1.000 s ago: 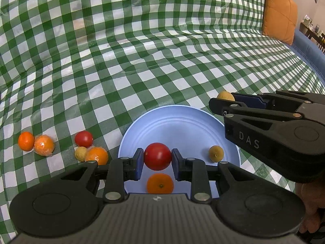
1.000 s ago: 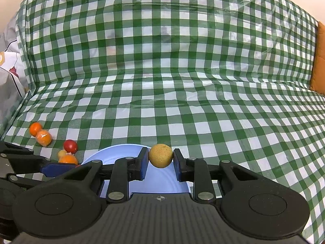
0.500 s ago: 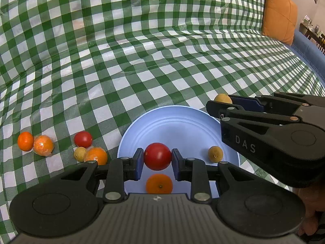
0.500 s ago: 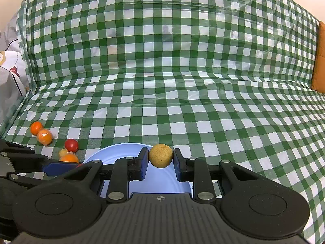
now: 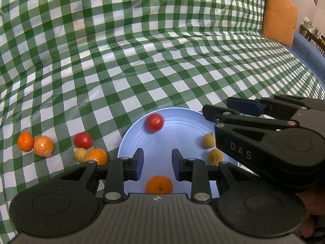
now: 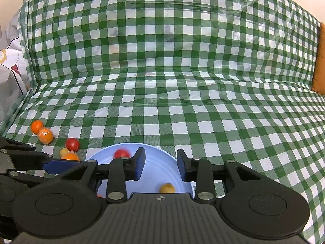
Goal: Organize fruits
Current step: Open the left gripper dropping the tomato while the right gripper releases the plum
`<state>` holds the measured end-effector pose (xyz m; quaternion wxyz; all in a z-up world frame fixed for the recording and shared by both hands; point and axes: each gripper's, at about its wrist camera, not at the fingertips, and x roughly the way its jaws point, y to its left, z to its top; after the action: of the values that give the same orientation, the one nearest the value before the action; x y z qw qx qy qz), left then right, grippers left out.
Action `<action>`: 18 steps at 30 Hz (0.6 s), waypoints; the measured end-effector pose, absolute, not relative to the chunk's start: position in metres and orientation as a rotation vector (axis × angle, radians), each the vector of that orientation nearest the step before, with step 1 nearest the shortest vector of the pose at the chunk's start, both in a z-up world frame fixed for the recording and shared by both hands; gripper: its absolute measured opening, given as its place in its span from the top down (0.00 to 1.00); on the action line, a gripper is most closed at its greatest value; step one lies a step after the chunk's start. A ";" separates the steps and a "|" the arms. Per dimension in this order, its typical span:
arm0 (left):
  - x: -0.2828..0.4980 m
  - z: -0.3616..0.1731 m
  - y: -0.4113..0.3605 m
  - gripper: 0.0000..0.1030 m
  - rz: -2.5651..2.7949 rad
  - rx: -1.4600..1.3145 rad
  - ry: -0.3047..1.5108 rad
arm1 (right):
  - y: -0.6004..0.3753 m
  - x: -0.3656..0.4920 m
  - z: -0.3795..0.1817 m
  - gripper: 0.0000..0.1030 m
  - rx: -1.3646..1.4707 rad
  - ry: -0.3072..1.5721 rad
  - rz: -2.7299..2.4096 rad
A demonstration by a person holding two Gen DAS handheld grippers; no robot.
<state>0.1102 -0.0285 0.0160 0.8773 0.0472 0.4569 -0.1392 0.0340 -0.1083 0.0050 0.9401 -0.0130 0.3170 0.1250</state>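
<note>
A light blue plate point(image 5: 182, 126) lies on the checked cloth. My left gripper point(image 5: 157, 163) hangs open over its near side, nothing between the fingers. A red tomato point(image 5: 154, 122), blurred by motion, is on the plate's far side. An orange point(image 5: 159, 184) and two small yellow-brown fruits point(image 5: 208, 140) point(image 5: 215, 157) also lie on the plate. My right gripper point(image 6: 160, 163) is over the plate point(image 6: 158, 174) with its jaws opening and nothing between them; a yellow-brown fruit point(image 6: 167, 188) sits below them.
Left of the plate lie a loose orange point(image 5: 25, 141), a wrapped orange point(image 5: 43, 146), a second tomato point(image 5: 83, 140), a small yellow fruit point(image 5: 80, 155) and another orange point(image 5: 95, 157). An orange cushion point(image 5: 280, 14) stands at the far right.
The red tomato has left the left gripper's fingers and moved to the plate's far side. The yellow-brown fruit has dropped out of the right gripper onto the plate. Neither hand has moved.
</note>
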 end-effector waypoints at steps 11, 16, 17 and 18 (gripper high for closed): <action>0.111 0.017 -0.028 0.68 -0.287 0.100 0.954 | -0.108 0.034 0.003 0.65 -0.026 0.644 0.256; 0.111 0.017 -0.027 0.68 -0.286 0.100 0.954 | -0.108 0.034 0.004 0.65 -0.027 0.643 0.257; 0.111 0.017 -0.027 0.68 -0.286 0.100 0.954 | -0.108 0.034 0.004 0.65 -0.027 0.645 0.256; 0.111 0.017 -0.027 0.68 -0.286 0.100 0.954 | -0.108 0.034 0.004 0.65 -0.027 0.645 0.256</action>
<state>0.1107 -0.0272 0.0169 0.8773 0.0479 0.4573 -0.1373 0.0337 -0.1078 0.0040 0.9403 -0.0130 0.3160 0.1253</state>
